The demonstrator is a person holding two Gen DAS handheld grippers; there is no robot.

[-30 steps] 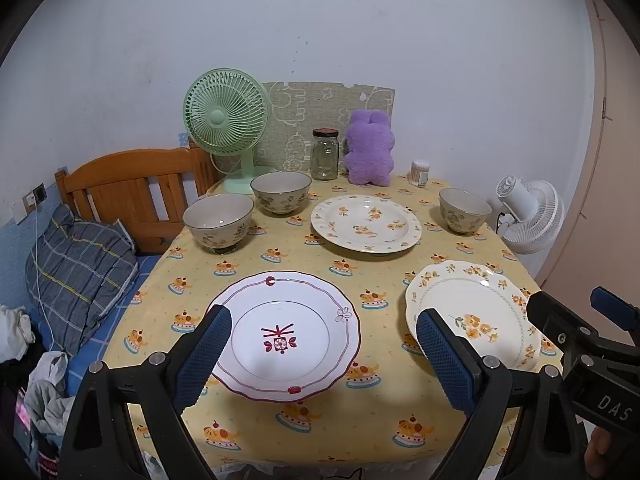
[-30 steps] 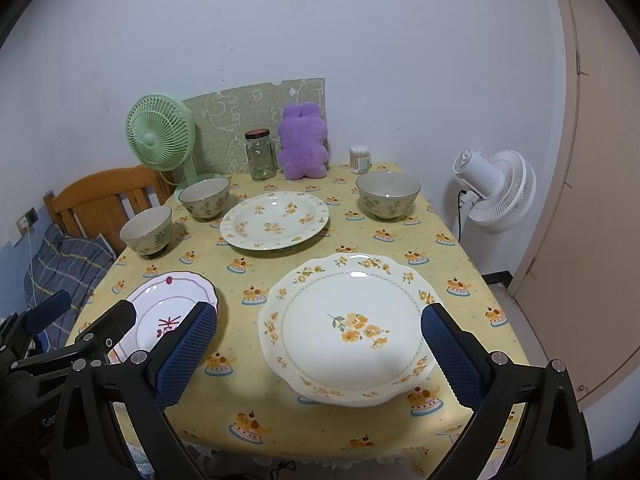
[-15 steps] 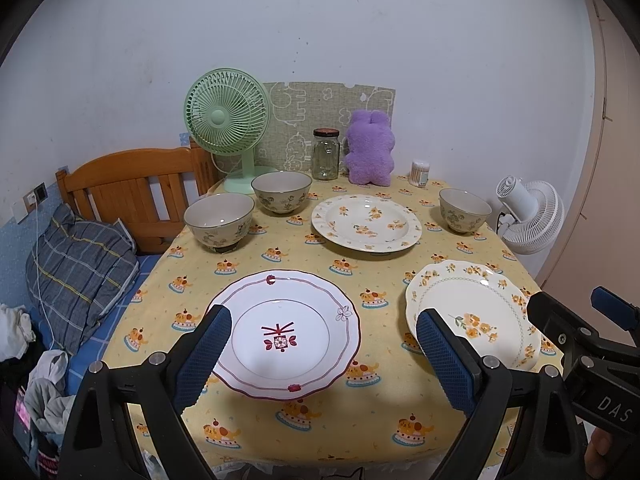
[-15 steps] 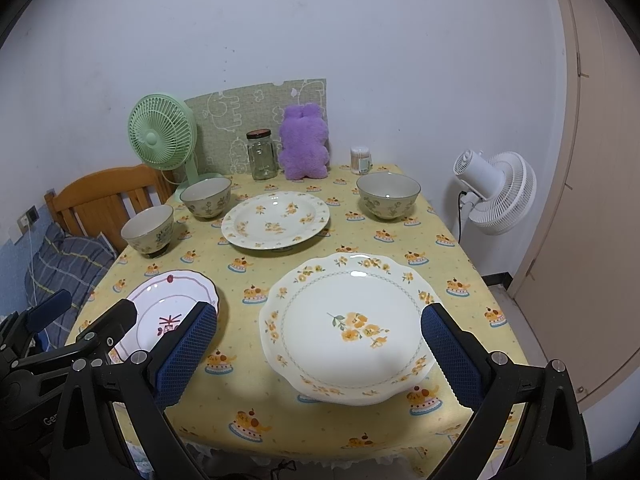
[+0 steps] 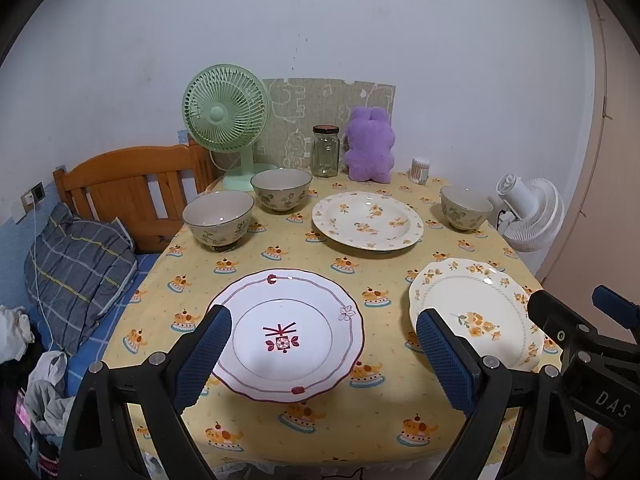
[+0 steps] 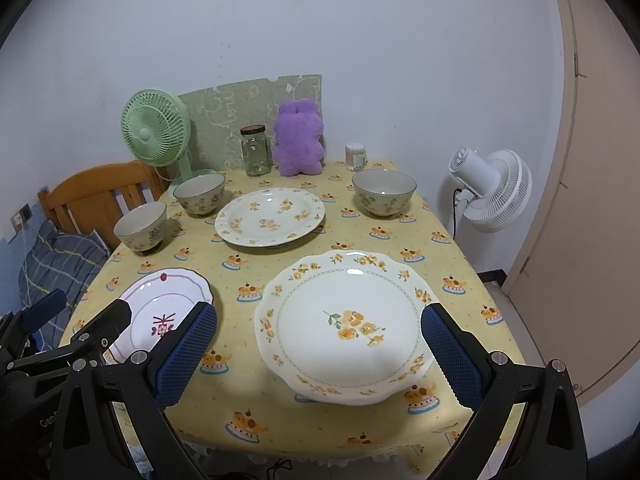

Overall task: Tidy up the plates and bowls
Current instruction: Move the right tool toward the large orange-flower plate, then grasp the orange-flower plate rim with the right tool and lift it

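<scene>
Three plates and three bowls sit on the table (image 5: 392, 412), which wears a yellow cloth printed with small cartoon animals. At the near left lies the red-trimmed plate (image 5: 286, 332), glossy white with a scalloped rim and a dark red flower motif at its middle. At the near right lies the scalloped floral plate (image 6: 346, 326), cream with orange blossoms. Farther back, near the middle, rests the round floral plate (image 5: 367, 220), deeper and smooth-rimmed. The left bowl (image 5: 219, 219) and the middle bowl (image 5: 281, 189) stand close together at the far left; the right bowl (image 5: 466, 207) stands apart at the far right. All three are glazed ceramic with leafy patterns outside.

Two fans: a green fan (image 5: 225, 114) with a round grille on the table's far left, and a white fan (image 6: 494, 190) beyond the table's right edge. One glass jar (image 5: 325, 151) and one fuzzy purple plush toy (image 5: 370, 145) stand at the back.

The left gripper (image 5: 324, 354) hangs over the red-trimmed plate, blue textured pads wide apart and gripping nothing. The right gripper (image 6: 320, 354) straddles the scalloped floral plate from above, likewise spread and empty.

Compared with half a second ago, nothing on the table has shifted, and both grippers have kept their poses
</scene>
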